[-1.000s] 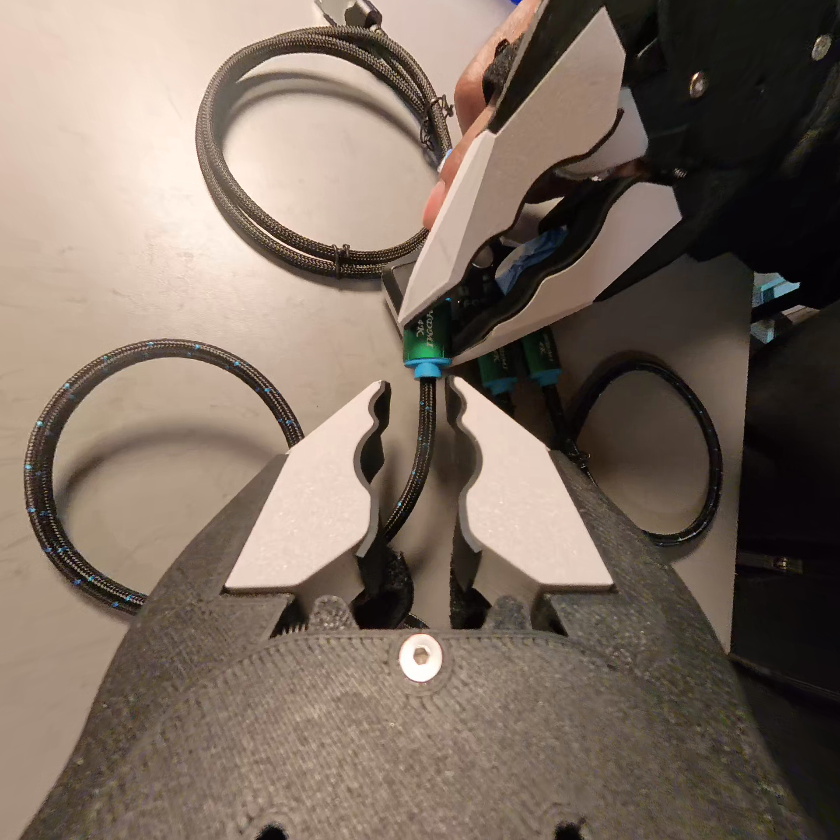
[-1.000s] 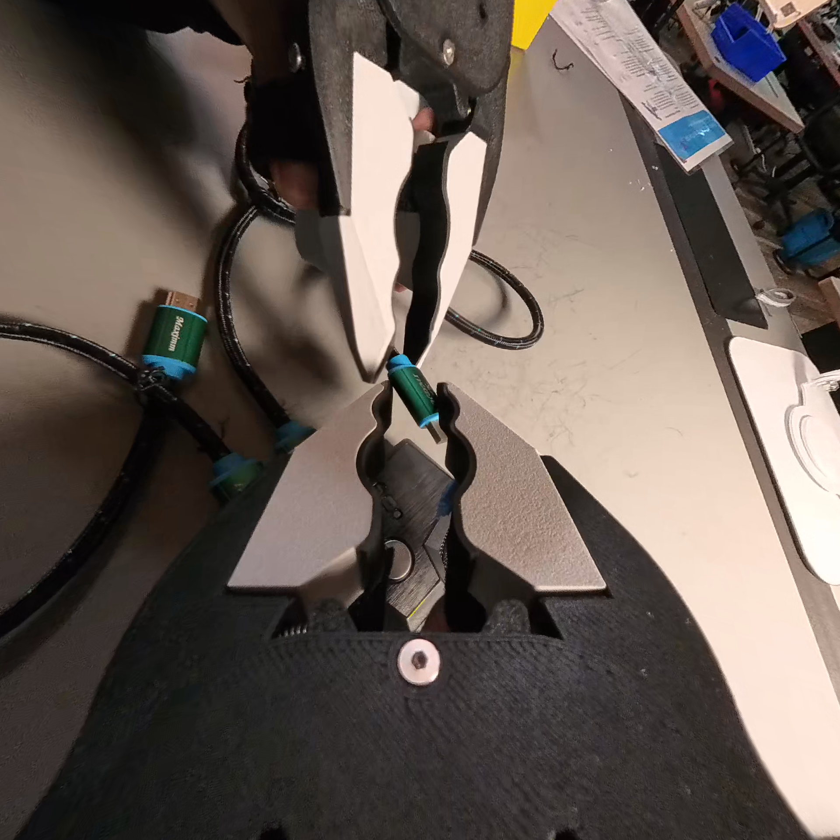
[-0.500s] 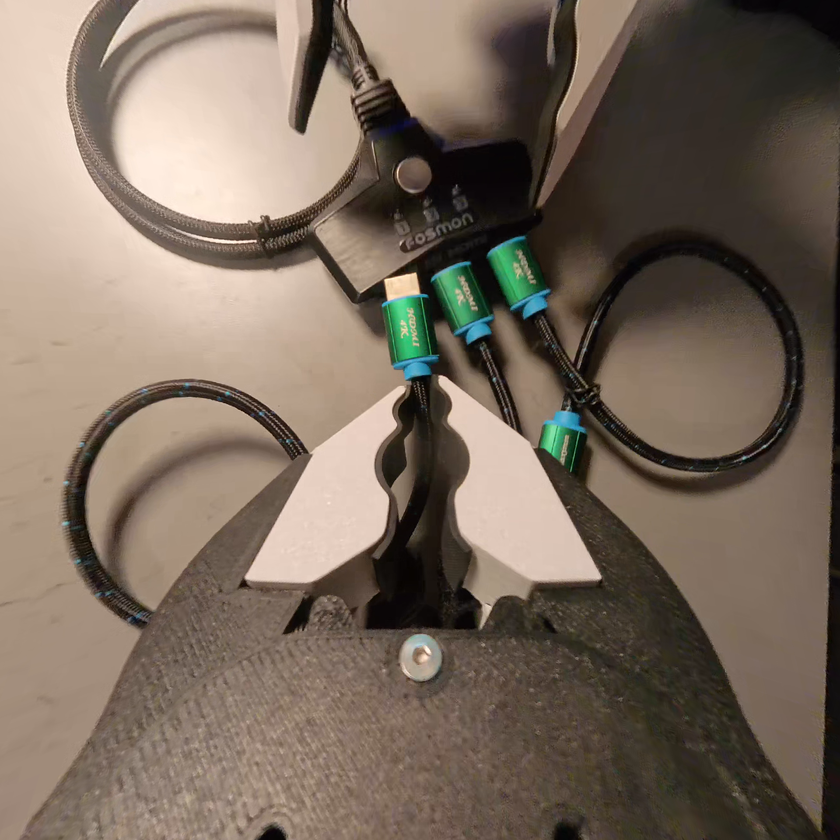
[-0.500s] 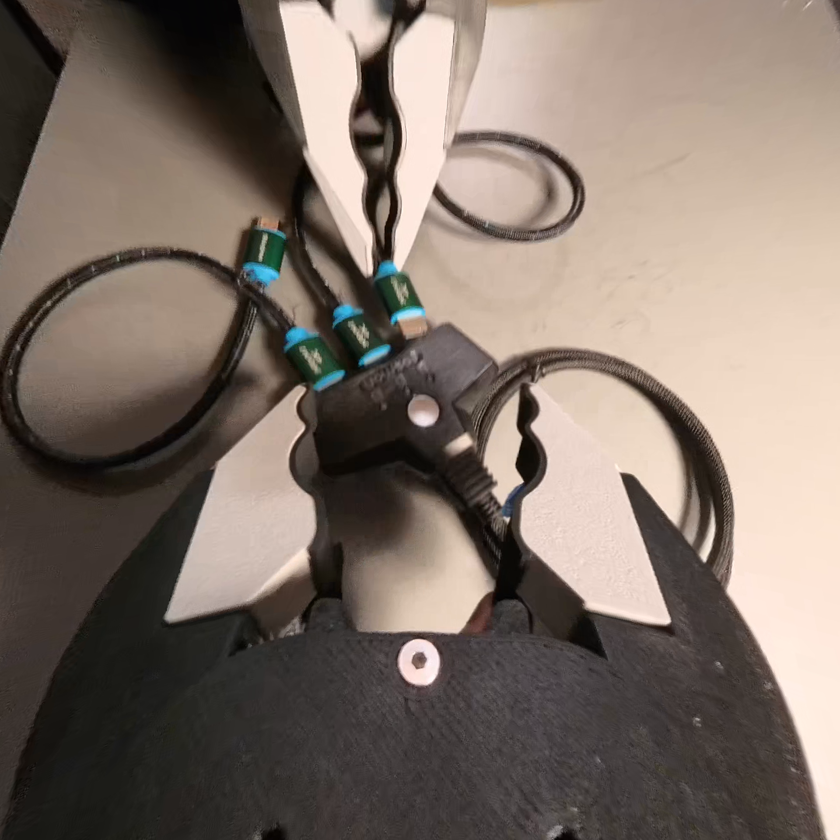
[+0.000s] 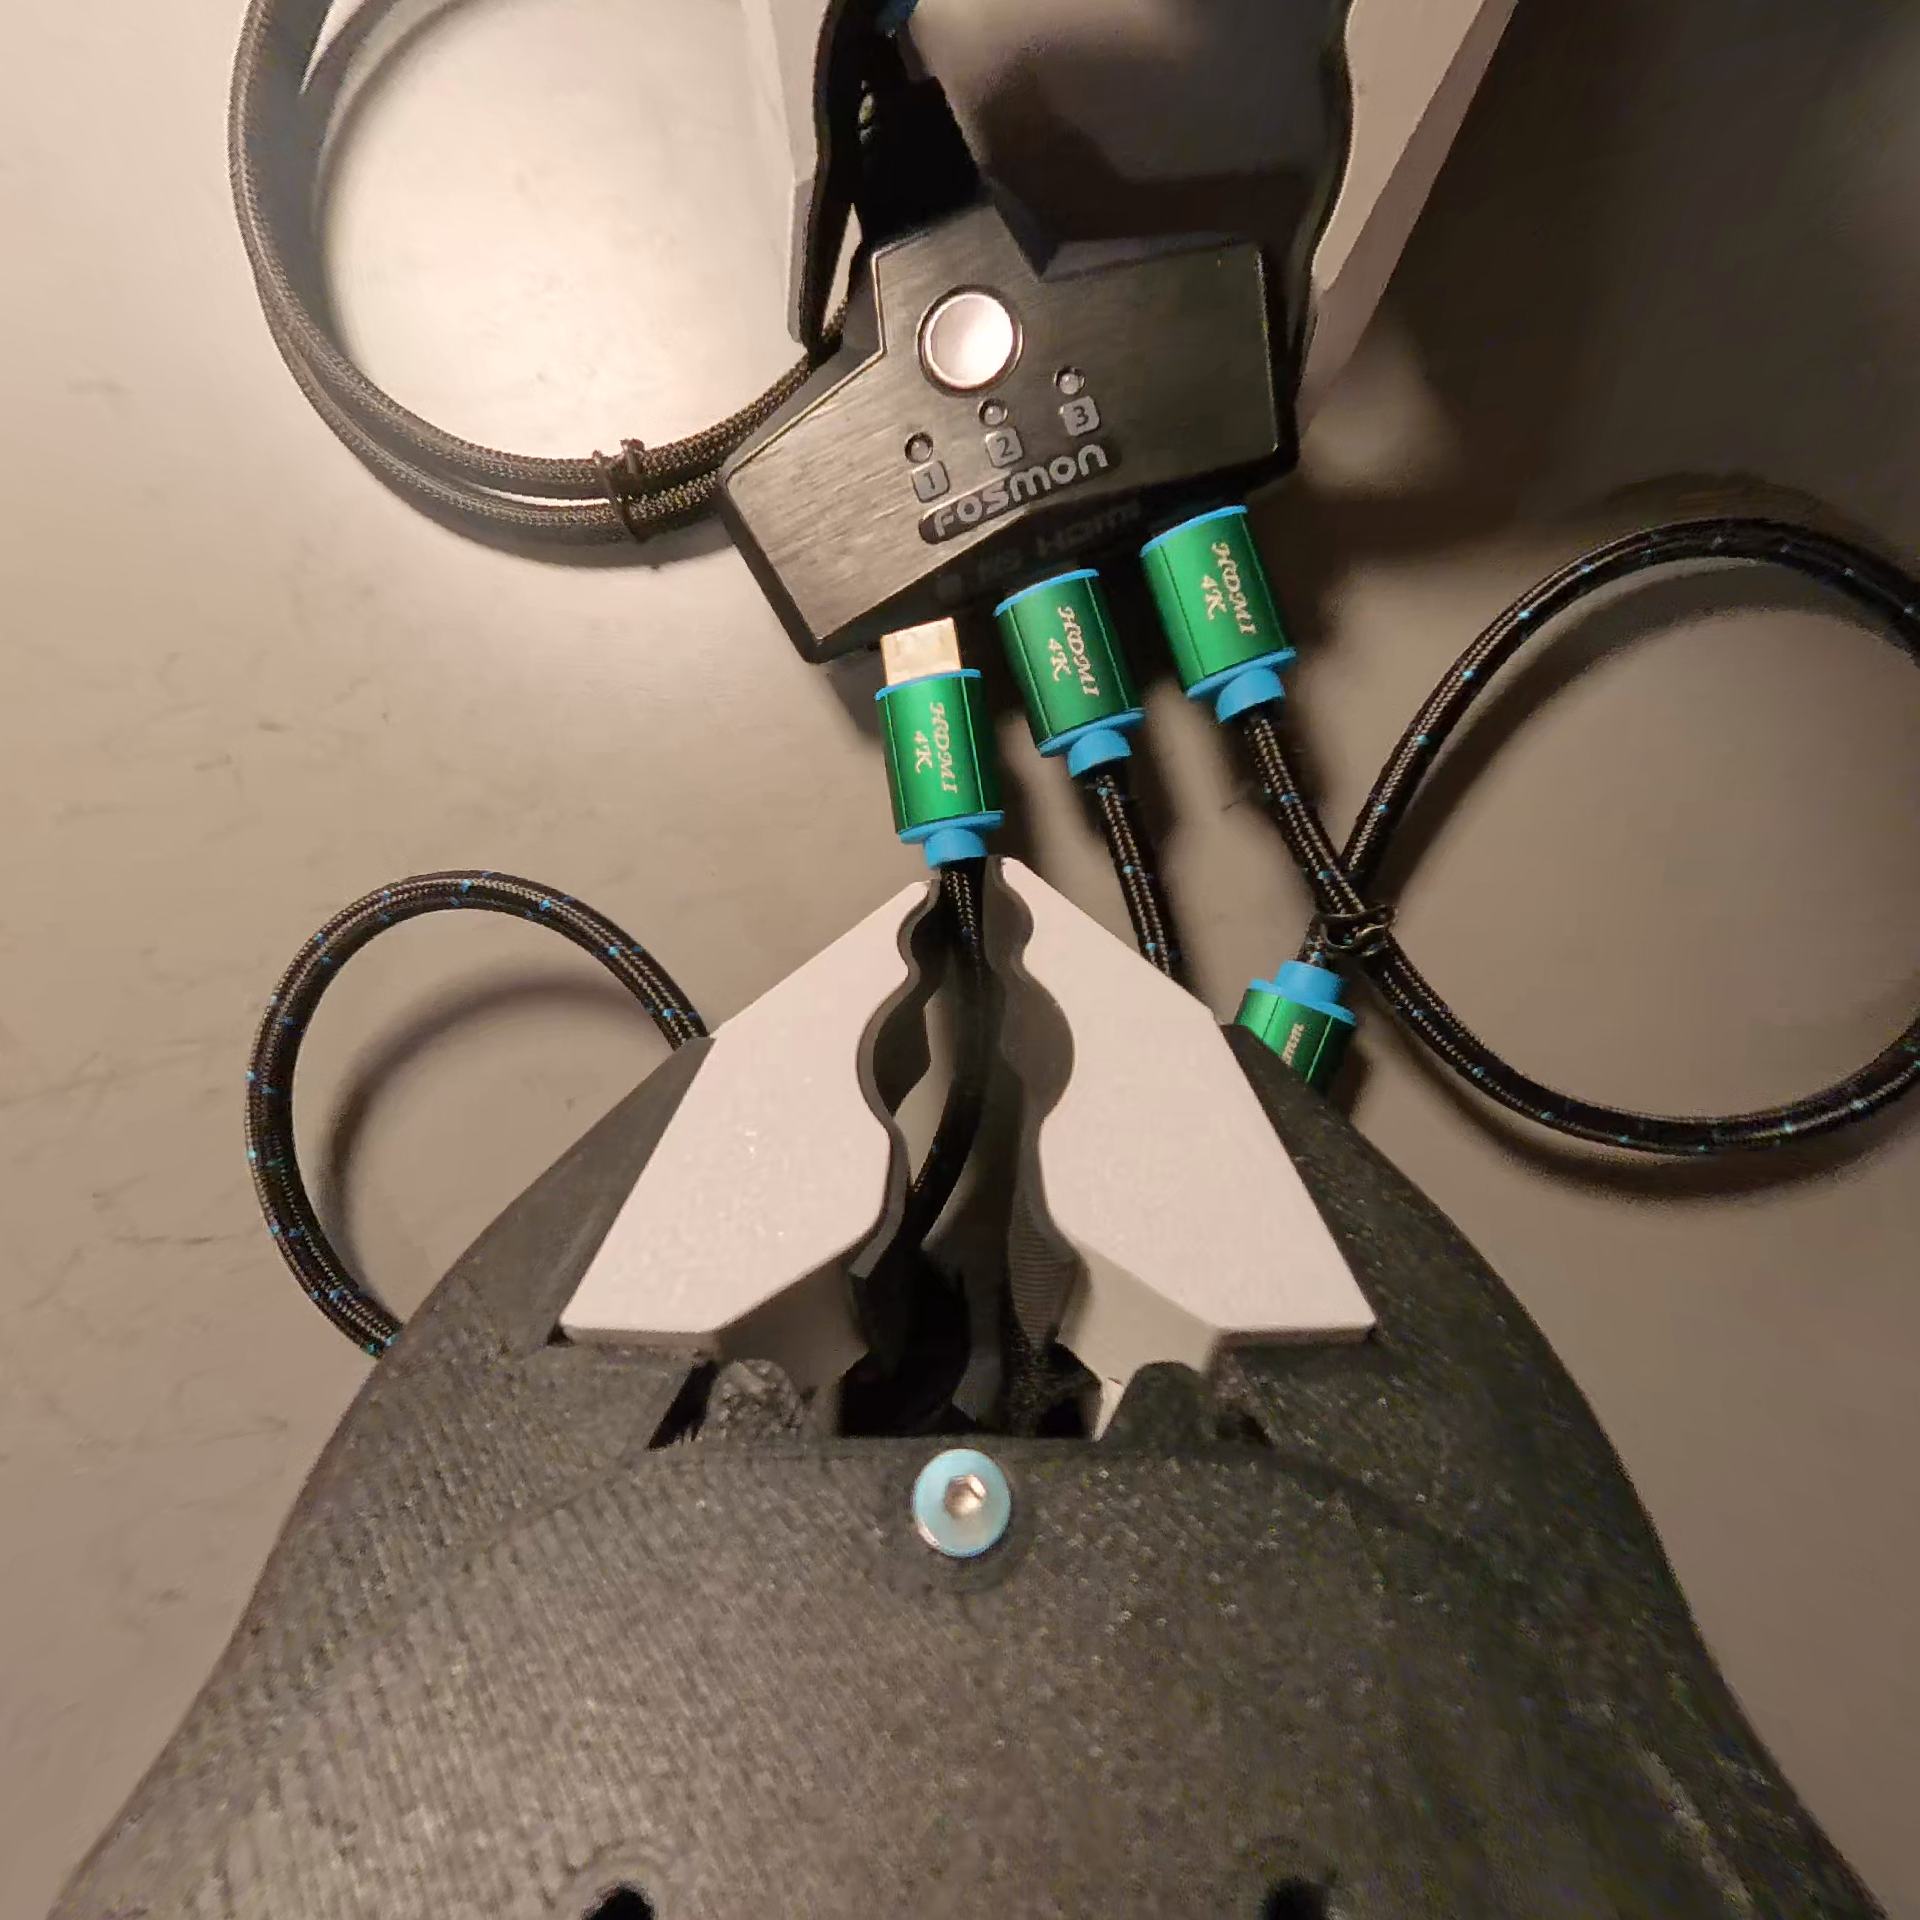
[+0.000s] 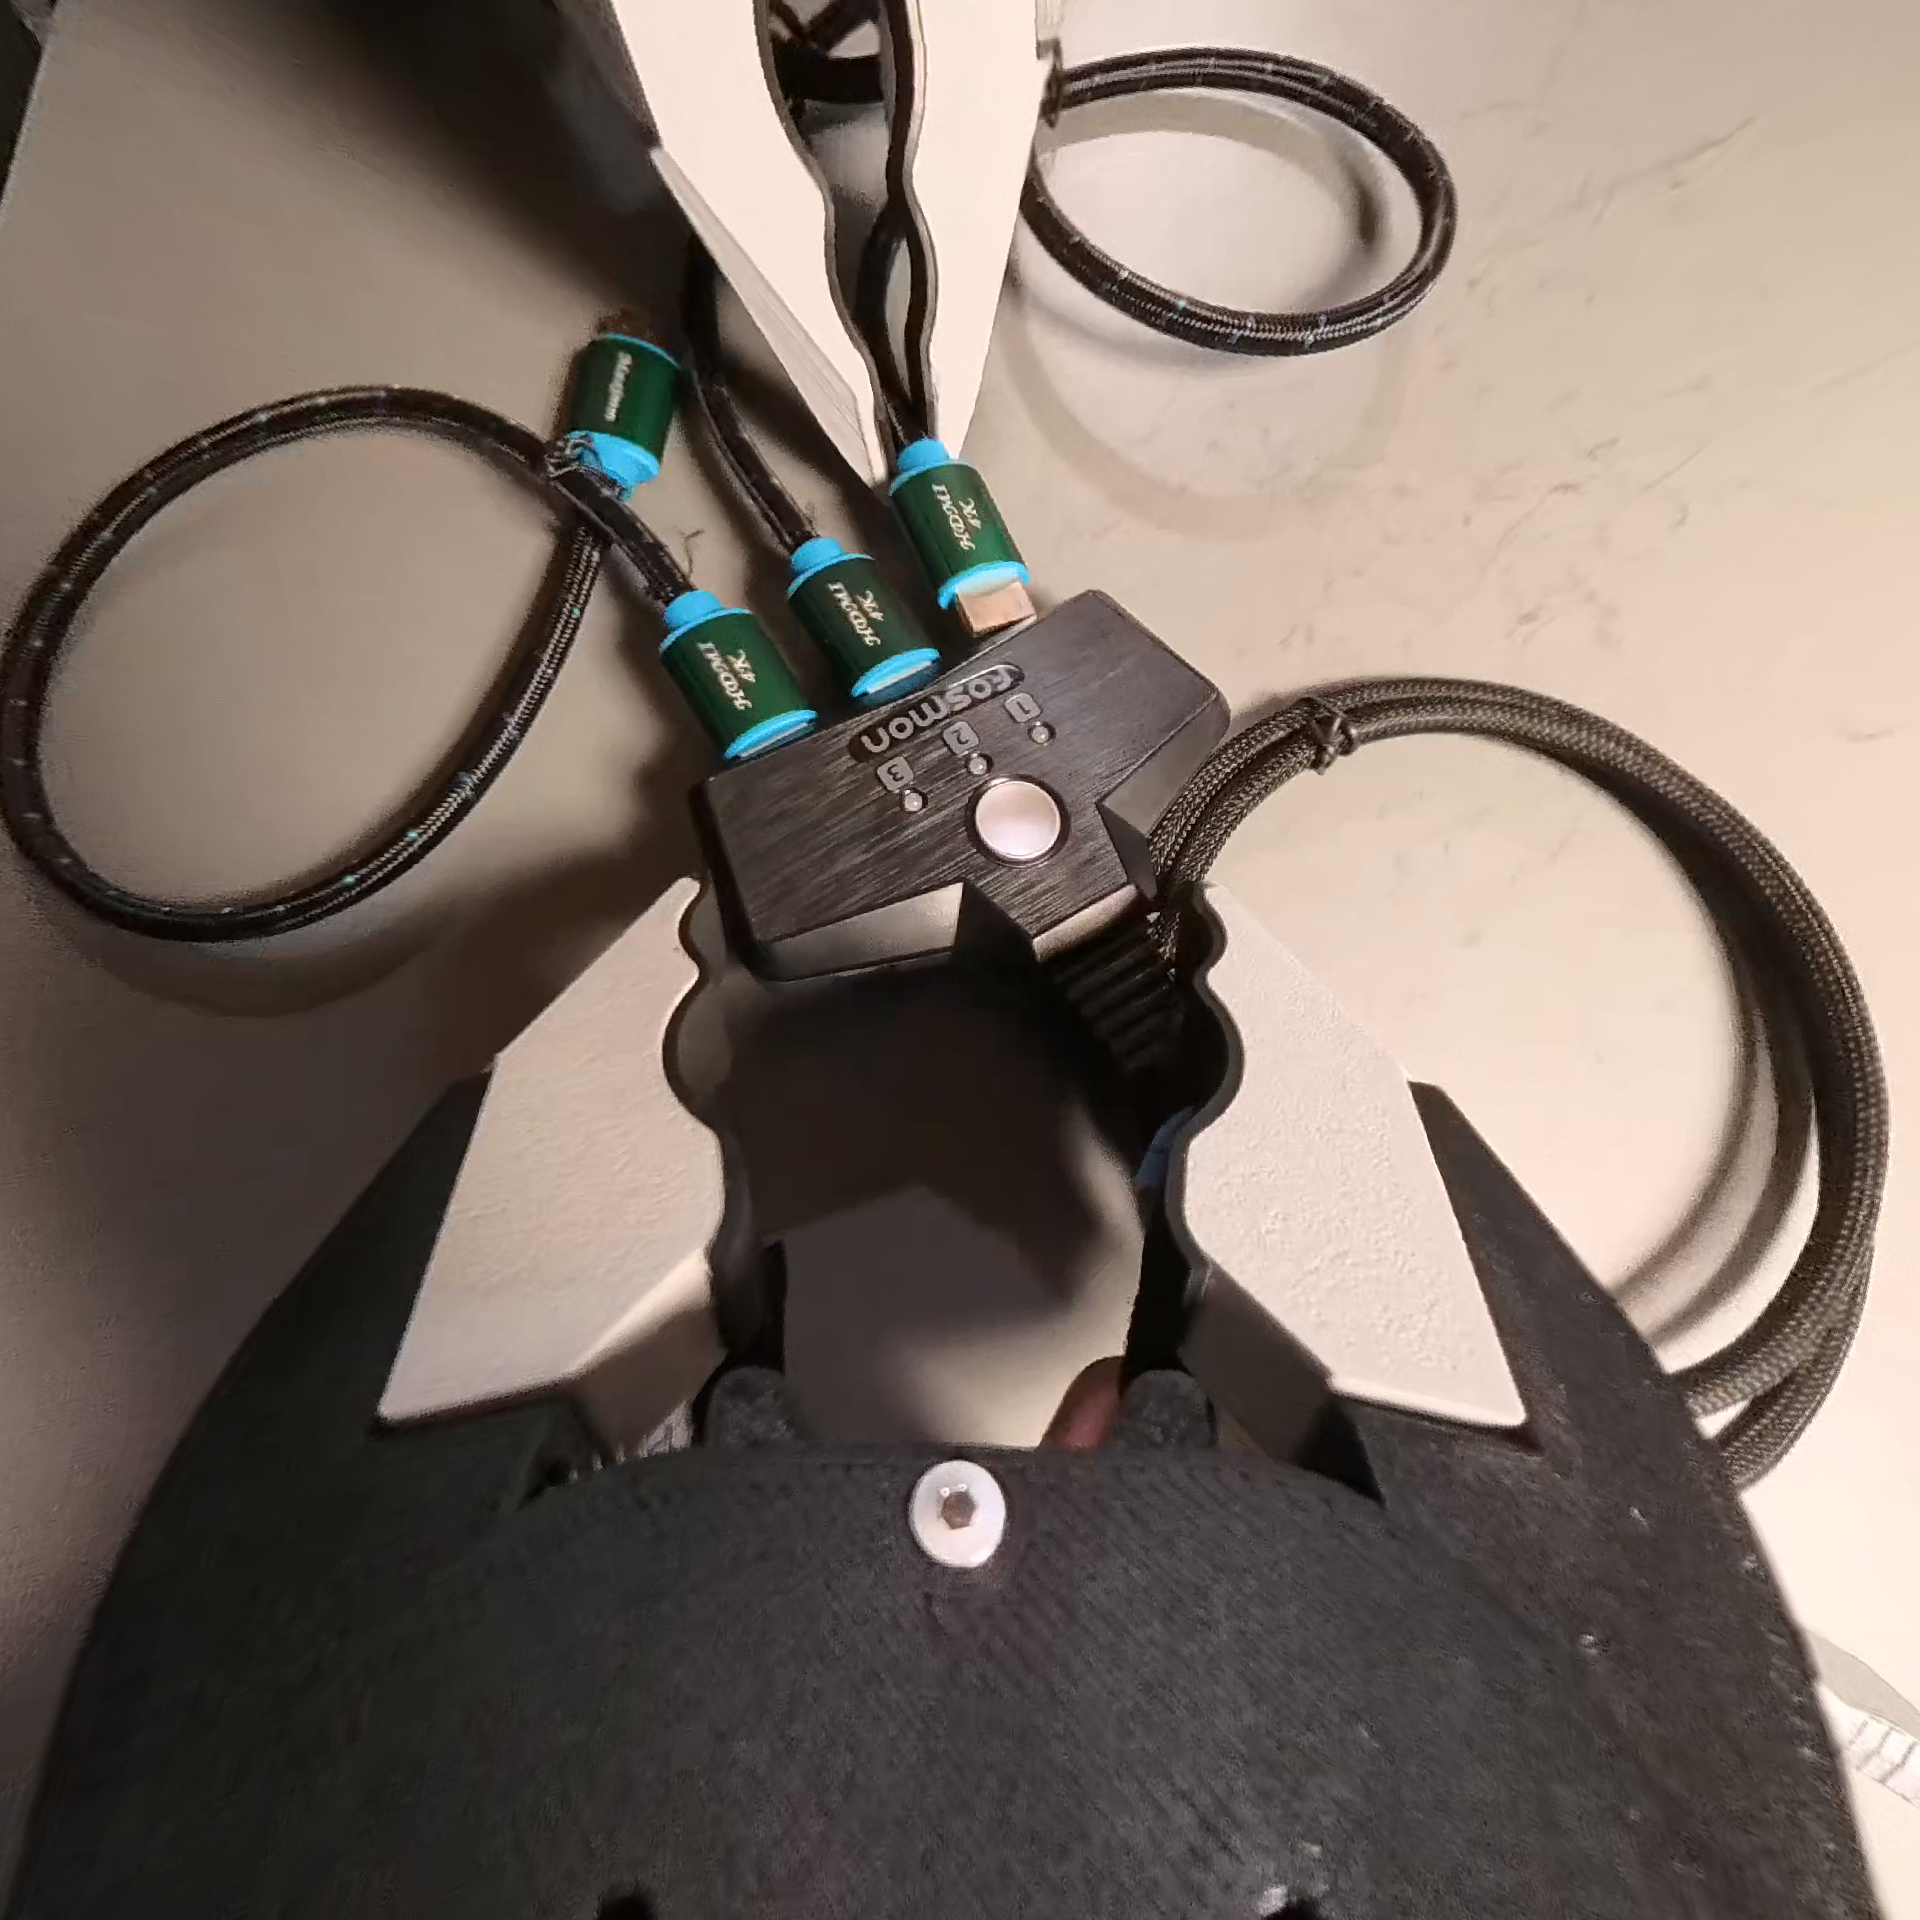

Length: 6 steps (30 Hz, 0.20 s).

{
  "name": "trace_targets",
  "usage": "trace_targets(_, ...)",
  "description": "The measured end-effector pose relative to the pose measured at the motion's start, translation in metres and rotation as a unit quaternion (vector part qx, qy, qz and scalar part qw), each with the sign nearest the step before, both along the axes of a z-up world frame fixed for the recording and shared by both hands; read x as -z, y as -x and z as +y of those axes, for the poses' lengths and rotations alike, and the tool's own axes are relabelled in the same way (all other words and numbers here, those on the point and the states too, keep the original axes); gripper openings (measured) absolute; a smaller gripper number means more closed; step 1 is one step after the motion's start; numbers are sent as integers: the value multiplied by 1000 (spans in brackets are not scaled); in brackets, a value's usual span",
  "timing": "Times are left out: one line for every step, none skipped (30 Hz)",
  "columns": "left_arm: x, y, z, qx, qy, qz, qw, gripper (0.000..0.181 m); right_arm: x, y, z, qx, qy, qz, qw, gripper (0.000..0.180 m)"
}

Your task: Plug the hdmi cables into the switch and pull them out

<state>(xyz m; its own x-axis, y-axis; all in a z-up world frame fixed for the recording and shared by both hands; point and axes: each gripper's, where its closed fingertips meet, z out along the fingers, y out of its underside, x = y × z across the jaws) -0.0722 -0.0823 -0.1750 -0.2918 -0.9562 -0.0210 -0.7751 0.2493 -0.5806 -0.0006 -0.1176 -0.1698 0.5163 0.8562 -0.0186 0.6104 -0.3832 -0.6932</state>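
Observation:
The black HDMI switch [image 5: 1018, 468] lies on the beige table. Green plugs sit in its ports 2 [image 5: 1070, 665] and 3 [image 5: 1216, 623]. My left gripper [image 5: 966, 894] is shut on the braided cable just behind a third green plug [image 5: 935, 769]. That plug's gold tip shows bare at port 1. My right gripper [image 6: 951, 925] is spread wide, with its fingers against both sides of the rear of the switch [image 6: 914, 831]. In the right wrist view, my left gripper [image 6: 904, 436] points in from the top, behind that plug [image 6: 956, 530].
The switch's own thick braided cable [image 6: 1766, 1039] coils beside my right gripper and also shows in the left wrist view [image 5: 343, 343]. A loose green plug [image 5: 1294, 1029] lies by my left fingers. Thin cable loops [image 5: 281, 1143] lie to both sides. The table edge [image 6: 26, 125] is near.
My left gripper has closed on the cable behind the plug. My right gripper has spread wide and now sits around the switch's rear. The plug's gold tip now shows at port 1.

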Motion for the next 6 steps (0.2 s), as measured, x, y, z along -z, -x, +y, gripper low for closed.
trace_targets(0, 0, 2, -3, -5, 0, 1000, 6, 0, 0, 1, 5, 0, 3, 1000, 90)
trace_targets(0, -1, 3, -6, -11, -1, 1000, 5, -1, 1, 3, 11, 1, 4, 1000, 89)
trace_targets(0, -1, 6, -12, -16, -2, 1000, 6, -1, 1, 5, 18, 2, 6, 1000, 89)
trace_targets(0, -1, 9, -18, -23, -2, 1000, 5, -1, 2, 6, 25, 2, 6, 1000, 89)
trace_targets(0, -1, 12, -21, -31, -3, 999, 5, -1, 3, 9, 32, 0, 5, 999, 89)
trace_targets(0, -2, 15, -26, -34, -5, 999, 5, -1, 4, 10, 37, -2, 3, 999, 88)
